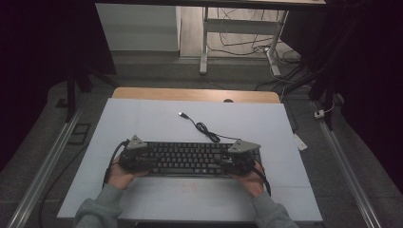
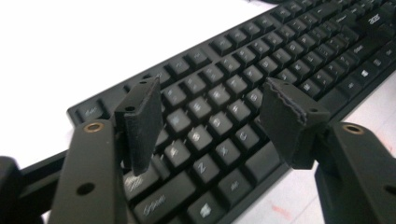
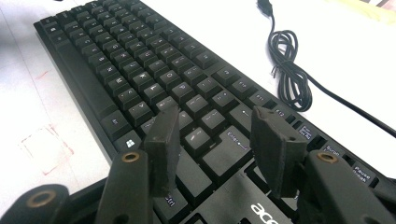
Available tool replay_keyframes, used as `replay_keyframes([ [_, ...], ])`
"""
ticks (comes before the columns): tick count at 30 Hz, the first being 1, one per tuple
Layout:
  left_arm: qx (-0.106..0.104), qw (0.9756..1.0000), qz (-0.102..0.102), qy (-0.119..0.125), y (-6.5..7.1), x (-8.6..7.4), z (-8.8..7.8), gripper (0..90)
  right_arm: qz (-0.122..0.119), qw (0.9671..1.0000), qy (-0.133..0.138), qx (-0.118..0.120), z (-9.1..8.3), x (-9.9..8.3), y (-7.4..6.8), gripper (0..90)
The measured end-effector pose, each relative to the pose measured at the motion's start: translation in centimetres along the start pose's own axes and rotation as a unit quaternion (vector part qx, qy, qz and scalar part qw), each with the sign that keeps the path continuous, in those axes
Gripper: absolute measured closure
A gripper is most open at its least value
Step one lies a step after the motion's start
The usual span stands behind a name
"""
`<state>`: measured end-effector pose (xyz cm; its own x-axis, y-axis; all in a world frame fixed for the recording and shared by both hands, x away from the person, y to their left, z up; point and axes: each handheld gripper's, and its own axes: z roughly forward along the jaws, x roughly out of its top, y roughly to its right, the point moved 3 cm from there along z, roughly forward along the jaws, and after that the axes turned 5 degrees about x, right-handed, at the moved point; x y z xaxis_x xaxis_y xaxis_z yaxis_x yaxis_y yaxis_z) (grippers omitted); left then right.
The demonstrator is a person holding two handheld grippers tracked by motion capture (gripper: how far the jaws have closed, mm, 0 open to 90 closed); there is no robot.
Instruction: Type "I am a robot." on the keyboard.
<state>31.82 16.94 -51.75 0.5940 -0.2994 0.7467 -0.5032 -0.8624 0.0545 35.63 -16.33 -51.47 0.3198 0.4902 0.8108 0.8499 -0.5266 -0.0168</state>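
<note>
From above, we see the black keyboard [image 1: 190, 159] lying on the white table [image 1: 157, 123], near its six o'clock edge, our left gripper [image 1: 135, 156] at the keyboard's nine o'clock end and our right gripper [image 1: 237, 159] at its three o'clock end. The coiled cable [image 1: 206, 129] trails off toward twelve.

In the left gripper view, the jaws stand released over the keys [image 2: 205, 121], nothing between them.

In the right gripper view, the jaws stand apart above the Enter key [image 3: 231, 149], seemingly touching nothing.
</note>
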Motion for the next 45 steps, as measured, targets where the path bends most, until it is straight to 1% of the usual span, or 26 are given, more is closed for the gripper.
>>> replay_keyframes([
  [6, 0.000, 1.0000, -0.009, 0.002, -0.5, -0.3, -0.3, 35.8, -0.001, 1.0000, -0.002, 0.001, 0.2, 0.0, -0.1, 52.8],
  [13, -0.002, 1.0000, -0.004, -0.002, -0.4, -0.3, -0.1, 34.3, 0.000, 1.0000, -0.001, 0.002, 0.3, 0.0, -0.1, 53.1],
  [16, -0.002, 1.0000, -0.002, -0.003, -0.3, -0.3, 0.0, 33.9, 0.000, 1.0000, 0.002, 0.007, 0.5, 0.3, -0.3, 53.8],
  [20, -0.002, 1.0000, -0.002, -0.004, -0.3, -0.4, 0.0, 33.7, -0.010, 0.9998, 0.002, 0.016, 1.1, 0.8, -0.8, 56.7],
  [23, -0.002, 1.0000, -0.001, -0.004, -0.3, -0.4, 0.0, 33.7, -0.018, 0.9996, -0.002, 0.020, 1.4, 1.0, -1.1, 59.5],
  [25, -0.004, 1.0000, 0.000, -0.005, -0.3, -0.4, 0.1, 33.7, -0.020, 0.9995, -0.003, 0.024, 1.6, 1.1, -1.3, 63.5],
  [27, -0.004, 1.0000, 0.000, -0.006, -0.2, -0.4, 0.1, 33.7, -0.023, 0.9993, -0.006, 0.029, 1.7, 1.2, -1.4, 70.0],
  [30, -0.005, 1.0000, 0.002, -0.007, -0.2, -0.4, 0.2, 33.6, -0.026, 0.9987, -0.008, 0.043, 1.9, 1.4, -1.7, 81.5],
  [33, -0.005, 0.9999, 0.003, -0.008, -0.2, -0.4, 0.2, 33.6, -0.031, 0.9981, -0.014, 0.052, 2.2, 1.6, -2.0, 89.2],
  [34, -0.005, 0.9999, 0.004, -0.009, -0.2, -0.5, 0.2, 33.6, -0.031, 0.9979, -0.013, 0.056, 2.4, 1.7, -2.1, 89.5],
  [38, -0.006, 0.9999, 0.005, -0.011, -0.1, -0.5, 0.3, 33.6, -0.032, 0.9975, -0.026, 0.058, 2.9, 1.9, -2.4, 89.7],
  [45, -0.005, 0.9999, 0.008, -0.012, -0.1, -0.5, 0.4, 33.5, -0.032, 0.9962, -0.044, 0.069, 4.5, 1.9, -3.1, 89.7],
])
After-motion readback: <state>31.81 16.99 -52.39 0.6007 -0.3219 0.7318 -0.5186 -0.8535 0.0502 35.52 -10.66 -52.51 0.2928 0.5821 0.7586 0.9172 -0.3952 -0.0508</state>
